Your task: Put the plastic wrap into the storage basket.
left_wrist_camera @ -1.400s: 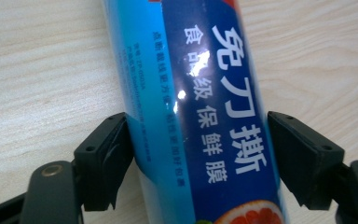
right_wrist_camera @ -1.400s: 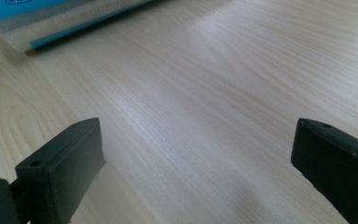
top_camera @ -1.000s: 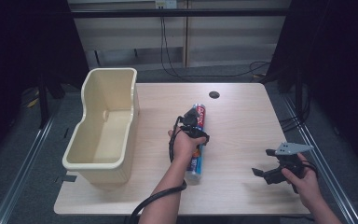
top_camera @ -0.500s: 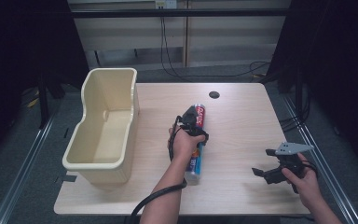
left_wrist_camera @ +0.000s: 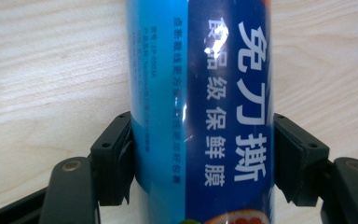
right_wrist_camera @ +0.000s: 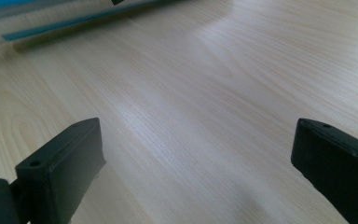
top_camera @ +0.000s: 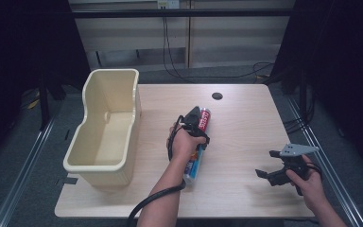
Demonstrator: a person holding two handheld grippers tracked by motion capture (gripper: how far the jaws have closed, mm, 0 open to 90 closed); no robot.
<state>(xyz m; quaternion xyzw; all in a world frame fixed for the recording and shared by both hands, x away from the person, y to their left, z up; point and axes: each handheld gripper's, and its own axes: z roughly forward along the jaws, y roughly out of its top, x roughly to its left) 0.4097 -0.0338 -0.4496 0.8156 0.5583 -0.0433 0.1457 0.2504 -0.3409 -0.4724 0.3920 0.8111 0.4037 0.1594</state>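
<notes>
Left tool (top_camera: 194,124) has its jaws pressed against both long sides of the cling-film box (left_wrist_camera: 200,112), which lies flat near the middle of the worktop (top_camera: 246,113); we judge it clenched on the box. Our right tool (top_camera: 275,171) rests by the worktop's right edge, jaws spread wide and empty. We expect the box to be light, stiff cardboard with a glossy, slippery skin, so gripping mid-length across its narrow width suits. A cream tub (top_camera: 105,127) sits along the left edge.

The left gripper (top_camera: 194,124) lies over a long blue box (top_camera: 197,146) beside a cream bin (top_camera: 105,124) on the table (top_camera: 246,118).
</notes>
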